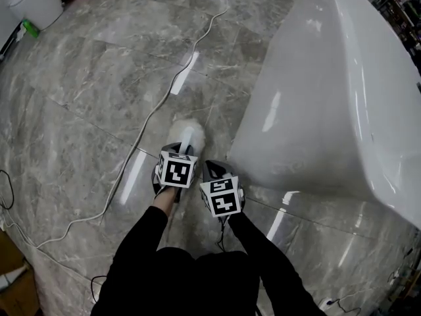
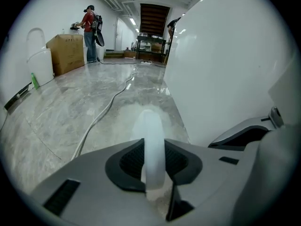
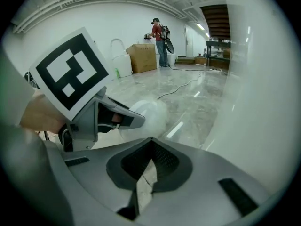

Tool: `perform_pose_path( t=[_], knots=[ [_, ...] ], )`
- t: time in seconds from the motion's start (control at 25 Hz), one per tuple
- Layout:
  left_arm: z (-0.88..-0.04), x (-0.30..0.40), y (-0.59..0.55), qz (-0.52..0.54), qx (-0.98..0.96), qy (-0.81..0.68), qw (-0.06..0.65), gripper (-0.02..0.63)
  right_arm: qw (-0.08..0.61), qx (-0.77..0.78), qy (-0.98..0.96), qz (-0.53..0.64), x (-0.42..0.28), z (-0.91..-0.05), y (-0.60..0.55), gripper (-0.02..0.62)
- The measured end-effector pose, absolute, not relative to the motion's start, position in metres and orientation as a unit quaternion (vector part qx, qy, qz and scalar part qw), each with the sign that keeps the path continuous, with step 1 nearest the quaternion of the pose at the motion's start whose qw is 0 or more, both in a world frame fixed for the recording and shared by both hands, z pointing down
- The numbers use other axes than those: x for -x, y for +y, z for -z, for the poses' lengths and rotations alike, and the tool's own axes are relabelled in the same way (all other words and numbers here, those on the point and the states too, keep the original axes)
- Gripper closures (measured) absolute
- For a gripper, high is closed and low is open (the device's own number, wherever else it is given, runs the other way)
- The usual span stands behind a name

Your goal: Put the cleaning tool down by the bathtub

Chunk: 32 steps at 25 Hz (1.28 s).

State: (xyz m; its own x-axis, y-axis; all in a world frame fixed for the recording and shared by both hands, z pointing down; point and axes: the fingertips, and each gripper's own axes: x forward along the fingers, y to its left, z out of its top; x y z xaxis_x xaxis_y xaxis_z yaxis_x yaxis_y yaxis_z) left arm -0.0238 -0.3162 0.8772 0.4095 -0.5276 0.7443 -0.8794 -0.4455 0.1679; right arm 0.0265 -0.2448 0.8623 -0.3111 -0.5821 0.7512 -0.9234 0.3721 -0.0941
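The cleaning tool has a fluffy white head (image 1: 185, 131) and a pale handle (image 2: 154, 142). Its head lies low on the marble floor beside the white bathtub (image 1: 329, 91), a short way from the tub's wall (image 2: 225, 69). My left gripper (image 1: 182, 151) is shut on the handle, which runs up between its jaws in the left gripper view. My right gripper (image 1: 214, 171) hangs just to the right of it, near the tub's base, its jaws together with nothing in them. In the right gripper view the left gripper (image 3: 110, 119) and the fluffy head (image 3: 151, 111) show ahead on the left.
A white cable (image 1: 164, 97) snakes across the floor left of the tool. A white toilet (image 1: 33, 2) stands at the far left, with a green bottle (image 2: 34, 81) near it. A cardboard box (image 2: 68, 53) and a person (image 2: 89, 27) are far off.
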Motion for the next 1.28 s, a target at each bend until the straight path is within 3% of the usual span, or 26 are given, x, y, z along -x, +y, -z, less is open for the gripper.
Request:
perform_pose_path(
  t=[1.28],
  knots=[
    [-0.918,0.014,-0.328,-0.325,-0.775,-0.452,0.297,0.491,0.328,-0.497,-0.756,-0.271,-0.037,-0.863,-0.249,0.595]
  ],
)
